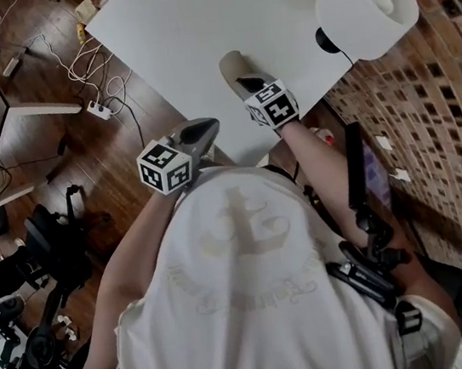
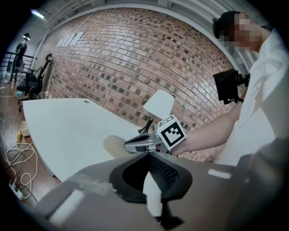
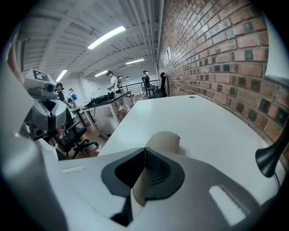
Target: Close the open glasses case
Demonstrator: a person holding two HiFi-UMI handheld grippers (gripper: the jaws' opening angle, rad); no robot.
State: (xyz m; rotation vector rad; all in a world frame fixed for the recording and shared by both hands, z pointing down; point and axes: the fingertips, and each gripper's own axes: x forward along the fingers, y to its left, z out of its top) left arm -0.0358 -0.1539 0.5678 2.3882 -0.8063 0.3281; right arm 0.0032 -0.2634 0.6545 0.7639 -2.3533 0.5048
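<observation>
Head view first: both grippers are up over the near edge of the white table (image 1: 181,23). The right gripper (image 1: 243,84) is out front, and the beige glasses case (image 1: 230,62) lies right at its fingertips, running on past them across the tabletop. The left gripper (image 1: 206,126) hangs back, short of the case and apart from it. A white lamp (image 1: 367,0) stands well off to the outer side of the right fingers.

Over to the left gripper view: the left gripper (image 2: 146,154) has its jaws clenched tip to tip, with nothing between them. Straight beyond those tips sits the right gripper (image 2: 129,145) with its marker cube (image 2: 170,132), nose down at the case (image 2: 113,145).

Now the right gripper view: the right gripper (image 3: 145,150) has its jaws pressed together and grasps nothing. The case (image 3: 163,140) lies just beyond and beneath the closed tips, and its beige shows through the gap under the fingers. Whether the tips actually bear on it can't be told, nor whether the lid is fully down.
</observation>
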